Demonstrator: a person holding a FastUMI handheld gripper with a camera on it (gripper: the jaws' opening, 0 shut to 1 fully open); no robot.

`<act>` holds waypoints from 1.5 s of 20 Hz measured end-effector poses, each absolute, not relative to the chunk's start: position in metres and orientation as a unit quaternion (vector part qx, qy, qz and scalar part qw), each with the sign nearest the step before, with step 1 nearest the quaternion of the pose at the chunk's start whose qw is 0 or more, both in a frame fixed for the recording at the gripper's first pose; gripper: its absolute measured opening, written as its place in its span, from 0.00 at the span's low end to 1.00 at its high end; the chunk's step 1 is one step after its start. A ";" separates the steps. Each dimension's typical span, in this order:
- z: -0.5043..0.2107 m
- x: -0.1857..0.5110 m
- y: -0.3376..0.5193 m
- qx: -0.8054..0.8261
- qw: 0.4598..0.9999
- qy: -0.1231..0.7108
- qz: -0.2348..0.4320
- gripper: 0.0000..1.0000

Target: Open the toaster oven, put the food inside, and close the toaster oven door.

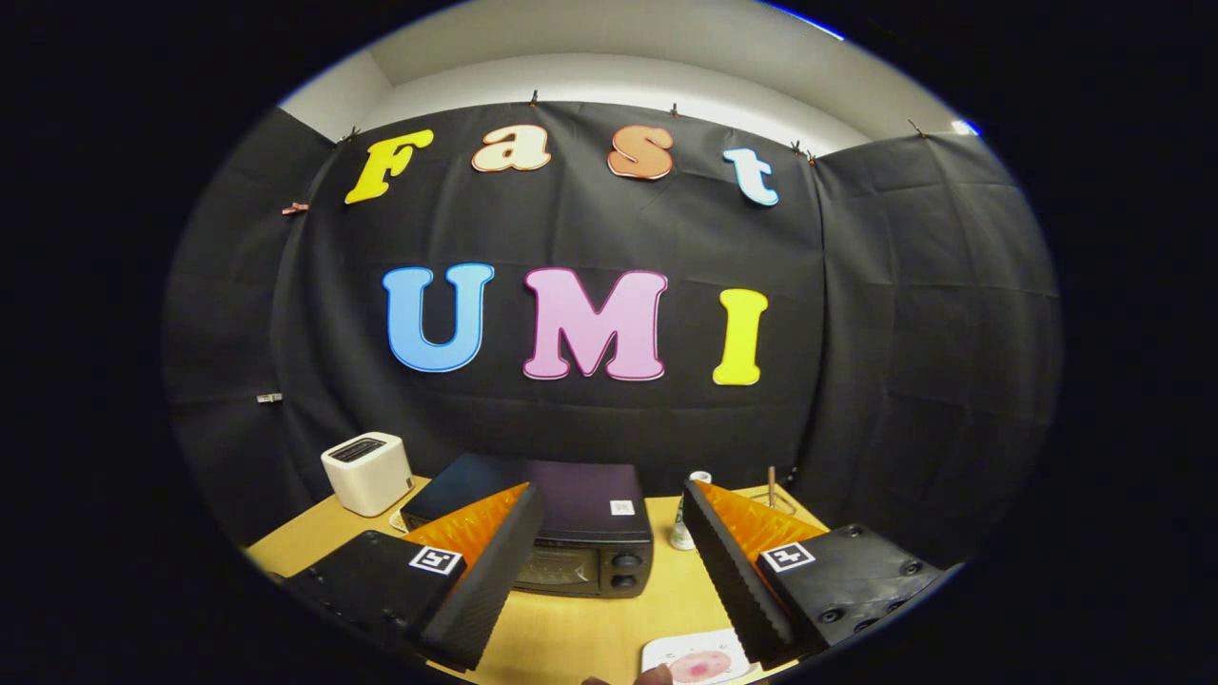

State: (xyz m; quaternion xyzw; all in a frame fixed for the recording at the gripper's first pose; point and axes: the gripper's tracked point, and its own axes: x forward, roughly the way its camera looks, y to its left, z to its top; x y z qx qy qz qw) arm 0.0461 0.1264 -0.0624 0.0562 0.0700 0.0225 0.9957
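I am holding my claw [609, 571] wide open above the wooden desk [571, 637], its two fingers spread far apart and gripping nothing. Beyond the fingers and showing in the gap between them, the dark toaster oven [571, 533] is sitting on the desk with its door closed, its glass front facing me and two round knobs [625, 571] stacked at the right end of that front. My left finger is overlapping the left part of the oven in my view, though it is not touching it. Nearest to me, just beside the tip of my right finger, a white plate [680, 659] is lying on the desk with a pinkish round piece of food [701, 666] on it; I cannot tell what kind of food it is. Far to the left of the oven, a white pop-up toaster [367, 472] is standing near the back of the desk. To the right of the oven, a small white bottle [681, 528] is standing close to the base of my right finger, and farther right, near the booth's black cloth wall, a thin upright stick [771, 483] is rising from something I cannot make out.
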 end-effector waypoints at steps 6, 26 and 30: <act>-0.105 0.080 0.196 0.068 0.991 0.108 0.041 0.98; -0.232 0.143 0.280 0.058 0.969 0.236 0.035 0.98; -0.232 0.128 0.280 0.058 0.969 0.237 0.033 0.99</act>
